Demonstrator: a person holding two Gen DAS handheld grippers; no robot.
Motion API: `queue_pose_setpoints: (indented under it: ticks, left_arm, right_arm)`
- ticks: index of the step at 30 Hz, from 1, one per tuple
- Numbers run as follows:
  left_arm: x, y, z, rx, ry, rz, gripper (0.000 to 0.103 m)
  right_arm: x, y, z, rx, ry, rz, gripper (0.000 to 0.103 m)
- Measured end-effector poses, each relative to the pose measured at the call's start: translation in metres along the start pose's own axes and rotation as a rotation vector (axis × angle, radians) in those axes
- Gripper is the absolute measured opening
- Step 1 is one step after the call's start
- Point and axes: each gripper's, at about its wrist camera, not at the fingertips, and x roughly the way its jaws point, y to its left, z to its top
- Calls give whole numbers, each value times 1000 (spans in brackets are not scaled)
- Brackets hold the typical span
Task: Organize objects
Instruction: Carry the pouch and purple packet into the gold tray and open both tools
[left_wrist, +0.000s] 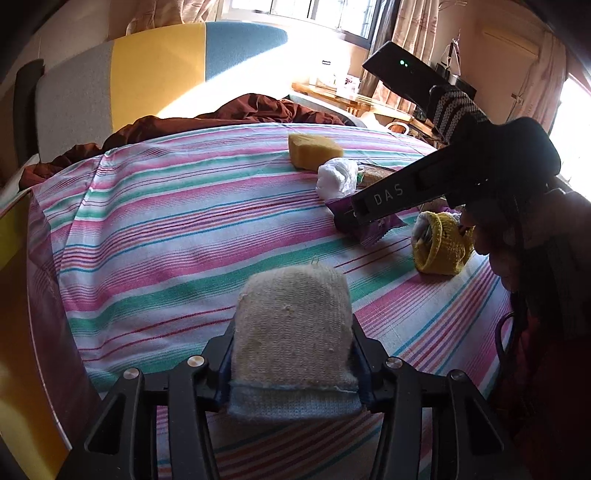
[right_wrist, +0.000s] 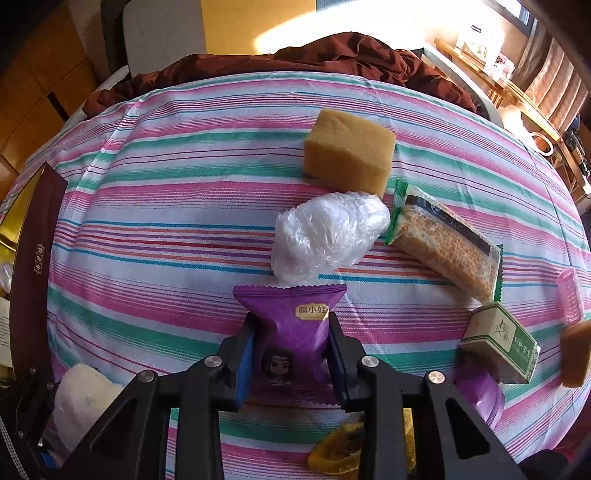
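In the left wrist view my left gripper (left_wrist: 293, 354) is shut on a beige knitted cloth (left_wrist: 291, 325) with a pale blue hem, held just above the striped bedsheet (left_wrist: 166, 221). My right gripper (right_wrist: 291, 339) is shut on a purple snack packet (right_wrist: 291, 332), its blue pads pressing both sides. From the left wrist view, the right gripper (left_wrist: 351, 218) points steeply down at that packet (left_wrist: 373, 232). A yellow sponge block (right_wrist: 349, 151), a white plastic-wrapped bundle (right_wrist: 328, 236) and a cracker packet (right_wrist: 447, 247) lie beyond it.
A green-and-white small box (right_wrist: 498, 339), a pink hair roller (right_wrist: 570, 295) and a second sponge piece (right_wrist: 576, 354) lie at the right. A yellow knitted item (left_wrist: 441, 243) sits near the person's hand. A maroon box (right_wrist: 33, 258) borders the left edge; a brown blanket (right_wrist: 332, 59) lies behind.
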Motion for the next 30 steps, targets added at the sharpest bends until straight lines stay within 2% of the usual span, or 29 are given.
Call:
queue_pose_setpoints:
  ticks: [3,9,12,15,21,25,30]
  left_arm:
    - [-15,2,0,-20,6,10,52]
    - [-66,23,7,-73,-68,37,52]
    - [-96,46,12,-118,-113,82,52]
    - [-124,83,17,-196,-142,123,52]
    - [-163,181,11,-377,-144,292,52]
    - [-170,249,0,-489,-100,384,52]
    - [-161,303,-9,-537,-50,484,53]
  right_arm:
    - [-2,3,1,-19,-13,7,34]
    - [-11,20,1,-90,-53,44,34]
    - [-12,27,1,-112,-62,49,34]
    - [-9,35,5,-127,-62,42,34]
    - [-12,40,3,-138,-80,37,34]
    - [-15,41,2,-142,-94,38,34]
    - [-16,41,3,-139,-103,40,34]
